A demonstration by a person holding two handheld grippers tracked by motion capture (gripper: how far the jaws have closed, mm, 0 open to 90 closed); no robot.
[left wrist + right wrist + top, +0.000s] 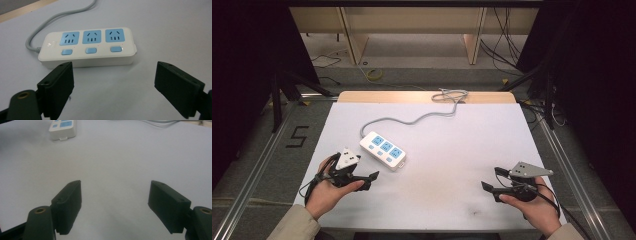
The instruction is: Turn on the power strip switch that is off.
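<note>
Black fingers point(58, 85) spread before unlabelled power strip point(87, 46) — floor marking point(298, 136) reads "5".

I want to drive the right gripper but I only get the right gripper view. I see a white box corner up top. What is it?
Observer: A power strip with three blue sockets, each with a blue button below it.
Operator: Is it plugged into anything?
Observer: Cannot tell. Its grey cord snakes to the table's far edge and bunches there.
Operator: Where's the other gripper?
Observer: The left gripper sits open just in front of the strip, not touching it.
</note>
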